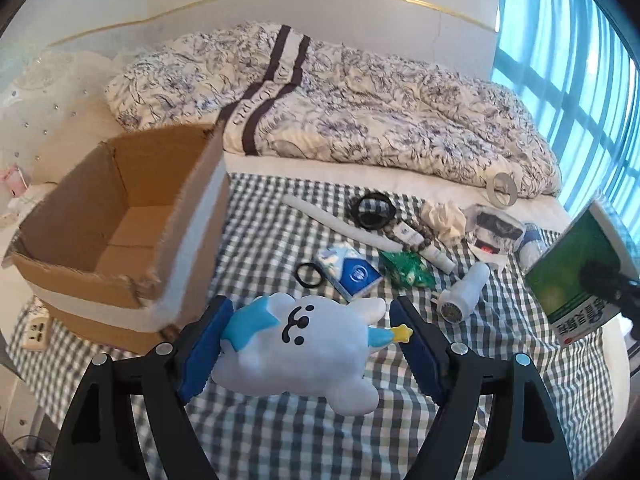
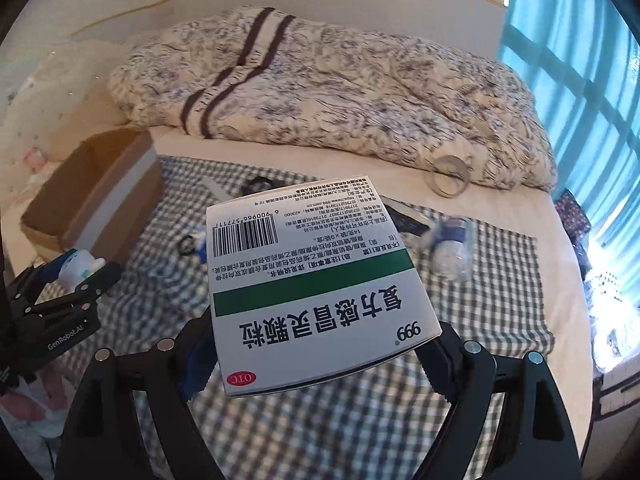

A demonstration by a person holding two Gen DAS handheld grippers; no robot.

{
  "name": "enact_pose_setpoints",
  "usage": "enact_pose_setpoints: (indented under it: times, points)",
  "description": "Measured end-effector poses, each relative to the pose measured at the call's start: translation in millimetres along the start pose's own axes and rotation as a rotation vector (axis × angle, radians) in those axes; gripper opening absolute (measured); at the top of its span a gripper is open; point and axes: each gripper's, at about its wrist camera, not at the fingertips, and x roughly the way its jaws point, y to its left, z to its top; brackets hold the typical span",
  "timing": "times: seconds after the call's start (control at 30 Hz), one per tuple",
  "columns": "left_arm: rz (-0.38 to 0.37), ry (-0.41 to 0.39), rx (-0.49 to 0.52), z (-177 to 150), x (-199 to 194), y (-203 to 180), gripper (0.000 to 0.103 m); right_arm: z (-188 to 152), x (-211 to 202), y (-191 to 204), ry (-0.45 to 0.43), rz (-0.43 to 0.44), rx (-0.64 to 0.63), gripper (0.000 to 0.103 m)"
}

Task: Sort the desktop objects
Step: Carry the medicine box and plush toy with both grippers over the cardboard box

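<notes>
A bed [image 1: 400,184] carried everything, its near half covered by a green-and-white checked cloth [image 1: 280,432] and its far half by a rumpled floral quilt [image 1: 360,120]. On the cloth sat an open cardboard box [image 1: 120,232] at the left. To its right lay a tissue pack [image 1: 352,274], a black ring [image 1: 309,273], a green wrapper [image 1: 408,268], a white tube [image 1: 340,224] and a lint shaver [image 1: 464,292].

Daylight pours in from the window [image 1: 580,92] on my right, blown out teal. Fisheye bends the edges into black corners. My right view is slightly motion-blurred.
</notes>
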Motion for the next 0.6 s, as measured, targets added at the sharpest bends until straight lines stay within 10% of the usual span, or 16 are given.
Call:
enact_pose_setpoints:
  times: [0.6]
  points:
    - [0.165,-0.080,-0.040,77.9,-44.9,132.0,0.083,95.5,1.8,152.2,-0.121,0.235,-0.114,0.085]
